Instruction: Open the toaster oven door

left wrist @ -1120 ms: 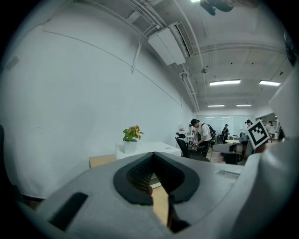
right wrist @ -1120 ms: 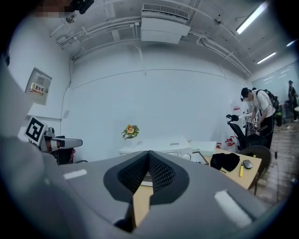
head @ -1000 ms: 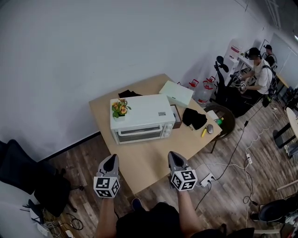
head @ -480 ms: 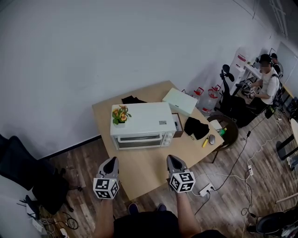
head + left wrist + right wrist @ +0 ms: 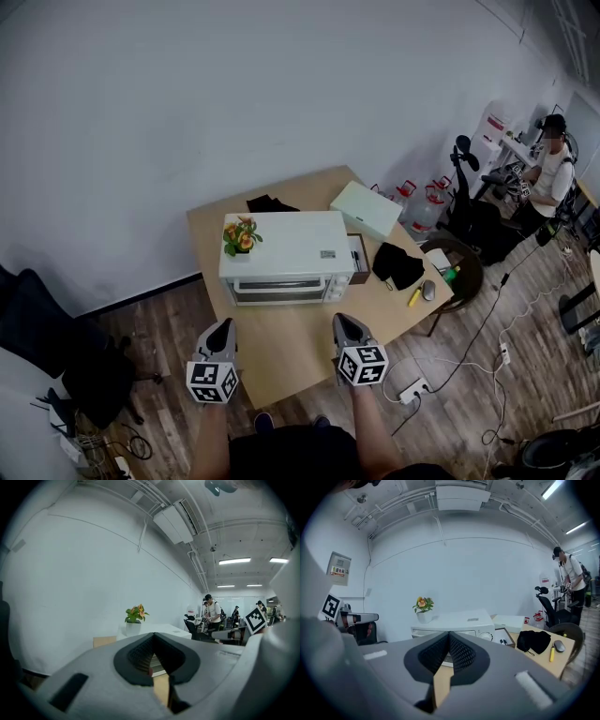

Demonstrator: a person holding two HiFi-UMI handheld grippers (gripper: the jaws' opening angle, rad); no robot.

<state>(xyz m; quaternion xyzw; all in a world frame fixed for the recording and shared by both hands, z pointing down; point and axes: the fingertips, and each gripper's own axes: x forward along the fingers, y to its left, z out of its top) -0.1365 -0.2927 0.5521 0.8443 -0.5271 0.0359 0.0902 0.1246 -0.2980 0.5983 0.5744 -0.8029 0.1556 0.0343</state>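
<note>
A white toaster oven (image 5: 284,246) stands on the wooden table (image 5: 296,339), its glass door (image 5: 277,290) closed and facing me. A small potted plant (image 5: 240,235) sits on the oven's left top corner. My left gripper (image 5: 223,324) hovers at the table's near edge, left of the oven front, shut with nothing in it. My right gripper (image 5: 341,321) hangs over the near edge at the right, also shut and empty. Both are well short of the door. The oven (image 5: 461,620) and plant (image 5: 422,605) show beyond the right jaws; the left gripper view catches the oven top (image 5: 161,628).
Right of the oven lie a white box (image 5: 366,209), a black cloth (image 5: 395,263), a yellow marker (image 5: 411,296) and a mouse (image 5: 428,291). Water jugs (image 5: 420,212) and office chairs stand beyond. A black chair (image 5: 42,342) is at left; a power strip (image 5: 412,390) lies on the floor.
The head view has drifted, so the table and oven sit slightly lower and more centred. Both grippers stay shut at the table's near edge, barely shifted.
</note>
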